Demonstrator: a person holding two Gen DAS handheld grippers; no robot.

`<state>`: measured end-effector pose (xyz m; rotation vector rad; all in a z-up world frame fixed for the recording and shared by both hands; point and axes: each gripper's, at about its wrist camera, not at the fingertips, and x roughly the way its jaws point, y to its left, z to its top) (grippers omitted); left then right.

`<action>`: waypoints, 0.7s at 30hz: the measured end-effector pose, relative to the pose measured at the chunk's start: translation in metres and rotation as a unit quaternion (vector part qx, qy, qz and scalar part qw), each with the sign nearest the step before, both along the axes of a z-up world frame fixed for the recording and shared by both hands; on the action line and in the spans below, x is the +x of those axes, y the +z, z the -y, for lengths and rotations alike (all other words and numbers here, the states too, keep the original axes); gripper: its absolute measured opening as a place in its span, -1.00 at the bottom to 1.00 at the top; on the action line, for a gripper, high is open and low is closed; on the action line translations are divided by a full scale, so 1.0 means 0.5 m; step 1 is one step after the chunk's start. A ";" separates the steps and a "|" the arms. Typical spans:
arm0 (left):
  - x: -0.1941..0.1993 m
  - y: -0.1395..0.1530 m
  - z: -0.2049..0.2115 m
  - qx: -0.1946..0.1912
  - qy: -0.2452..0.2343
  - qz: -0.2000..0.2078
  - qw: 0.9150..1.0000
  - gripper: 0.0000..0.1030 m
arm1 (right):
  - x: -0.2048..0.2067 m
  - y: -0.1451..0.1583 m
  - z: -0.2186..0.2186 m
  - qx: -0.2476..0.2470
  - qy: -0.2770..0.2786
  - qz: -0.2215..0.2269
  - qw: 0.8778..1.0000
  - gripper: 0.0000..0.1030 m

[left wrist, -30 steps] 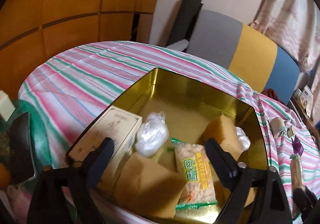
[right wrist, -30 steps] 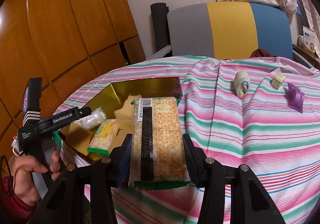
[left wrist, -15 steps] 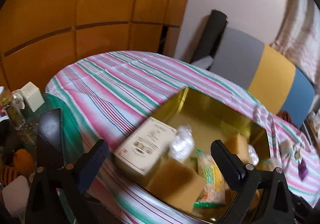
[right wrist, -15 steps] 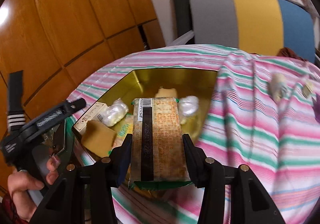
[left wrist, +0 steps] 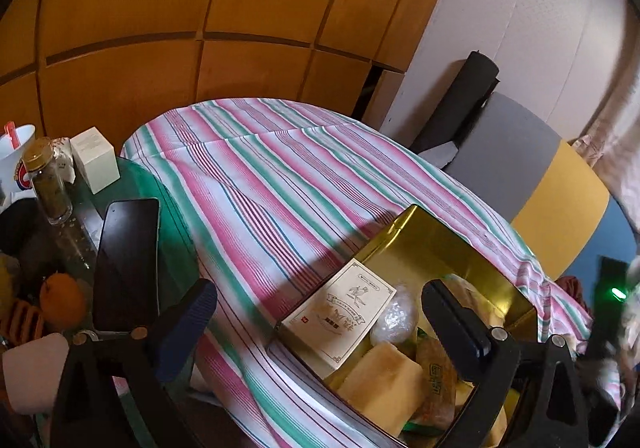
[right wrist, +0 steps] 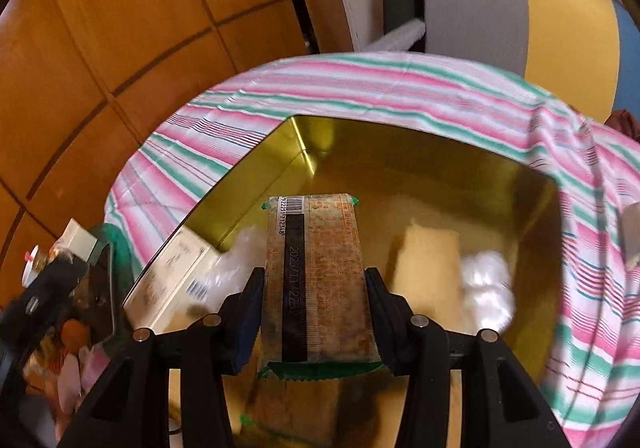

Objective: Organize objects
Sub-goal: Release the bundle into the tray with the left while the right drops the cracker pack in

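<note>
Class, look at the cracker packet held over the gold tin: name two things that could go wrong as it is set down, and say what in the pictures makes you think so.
1. The right gripper holds the cracker packet by its sides; squeezing or dropping it could break the crackers.
2. The gold tin already holds a cream box, tan blocks and white wrapped bundles; the packet may land on them and sit tilted.

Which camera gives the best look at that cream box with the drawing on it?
The left wrist view: the cream box shows its whole printed top, leaning at the gold tin's near corner. The right wrist view shows only its blurred side with a barcode.
</note>
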<state>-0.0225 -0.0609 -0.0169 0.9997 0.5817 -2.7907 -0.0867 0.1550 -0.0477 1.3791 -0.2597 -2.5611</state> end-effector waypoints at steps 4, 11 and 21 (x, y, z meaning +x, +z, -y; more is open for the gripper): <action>-0.001 -0.006 0.003 0.008 0.001 0.006 1.000 1.00 | -0.037 -0.016 0.000 0.005 -0.022 0.010 1.000 -0.03; -0.003 -0.015 -0.007 0.013 -0.009 0.016 1.000 1.00 | -0.004 0.035 -0.031 0.000 -0.045 -0.042 0.998 0.08; 0.006 -0.021 -0.050 0.005 -0.040 0.023 0.999 1.00 | 0.092 0.072 -0.077 0.008 -0.055 -0.084 0.995 0.08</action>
